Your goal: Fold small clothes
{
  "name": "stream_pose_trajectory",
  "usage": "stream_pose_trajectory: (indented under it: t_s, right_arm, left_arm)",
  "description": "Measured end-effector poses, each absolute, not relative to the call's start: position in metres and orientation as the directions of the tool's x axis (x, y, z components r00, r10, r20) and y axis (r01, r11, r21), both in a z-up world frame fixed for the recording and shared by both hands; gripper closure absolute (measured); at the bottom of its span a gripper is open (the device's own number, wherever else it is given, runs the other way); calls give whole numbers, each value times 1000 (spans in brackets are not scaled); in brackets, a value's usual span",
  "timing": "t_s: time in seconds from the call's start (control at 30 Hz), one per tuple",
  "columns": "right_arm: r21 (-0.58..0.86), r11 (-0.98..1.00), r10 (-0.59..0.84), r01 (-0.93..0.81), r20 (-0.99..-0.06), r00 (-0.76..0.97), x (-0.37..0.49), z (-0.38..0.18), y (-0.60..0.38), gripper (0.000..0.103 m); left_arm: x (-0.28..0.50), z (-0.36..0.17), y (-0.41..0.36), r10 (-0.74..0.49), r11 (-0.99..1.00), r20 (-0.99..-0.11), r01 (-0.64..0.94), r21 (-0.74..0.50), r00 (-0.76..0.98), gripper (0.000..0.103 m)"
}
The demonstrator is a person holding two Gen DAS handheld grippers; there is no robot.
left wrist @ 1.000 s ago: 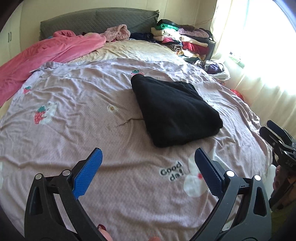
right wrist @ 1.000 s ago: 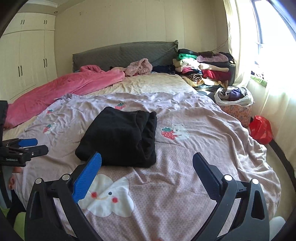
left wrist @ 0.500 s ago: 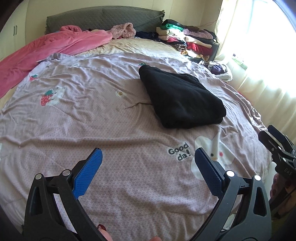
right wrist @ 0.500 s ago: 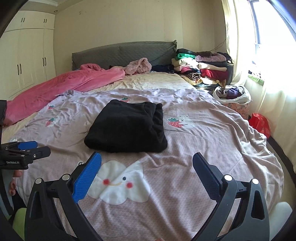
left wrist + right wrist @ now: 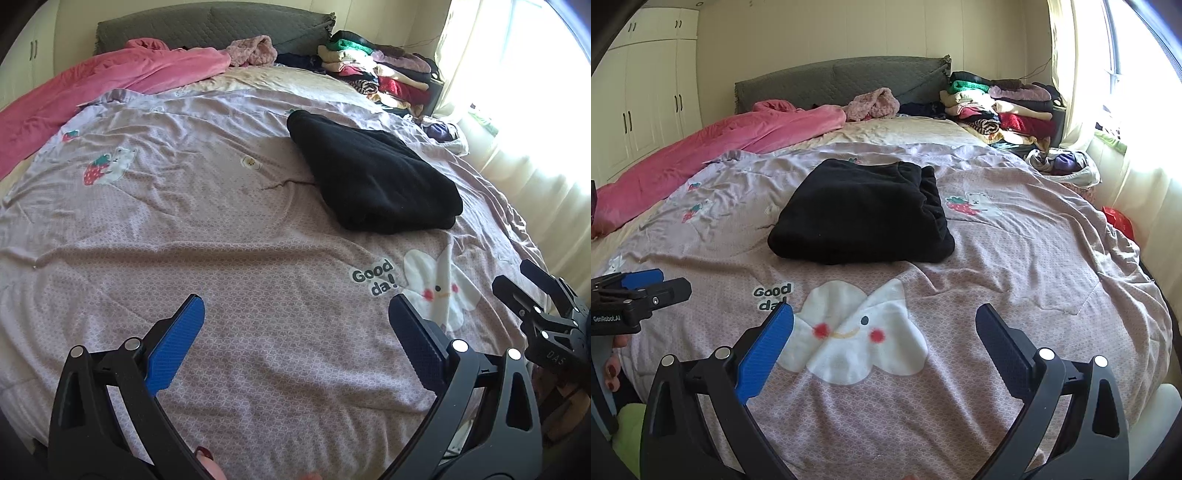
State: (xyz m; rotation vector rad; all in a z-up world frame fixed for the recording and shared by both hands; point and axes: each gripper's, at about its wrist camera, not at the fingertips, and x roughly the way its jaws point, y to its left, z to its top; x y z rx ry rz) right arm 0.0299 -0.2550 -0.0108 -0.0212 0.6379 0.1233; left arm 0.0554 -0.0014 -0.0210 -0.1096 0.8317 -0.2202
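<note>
A black garment (image 5: 373, 181) (image 5: 864, 212) lies folded into a thick rectangle on the lilac bedspread (image 5: 221, 266) (image 5: 1015, 266), in the middle of the bed. My left gripper (image 5: 295, 314) is open and holds nothing, hovering near the bed's foot, well short of the garment. My right gripper (image 5: 884, 319) is open too, empty, above the white cloud print (image 5: 857, 332). In the left wrist view the right gripper (image 5: 532, 291) shows at the right edge. In the right wrist view the left gripper (image 5: 650, 284) shows at the left edge.
A pink blanket (image 5: 713, 147) lies along the bed's left side. A tall stack of folded clothes (image 5: 1001, 110) stands at the head on the right. A basket of clothes (image 5: 1063, 166) and a red bag (image 5: 1119, 221) sit on the floor by the curtained window.
Both grippers have pulled back toward the foot of the bed, so the folded black garment looks farther off. Both stay open and empty.
</note>
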Motion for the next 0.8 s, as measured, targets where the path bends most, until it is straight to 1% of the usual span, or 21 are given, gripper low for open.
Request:
stream_pose_trajectory:
  t_s: [0.8]
  right_arm:
    - [14,991,113,-131,-595,796,27,-8,-255,4]
  left_arm:
    - [55,-15,4,-200,980,-720,131,-151,664,9]
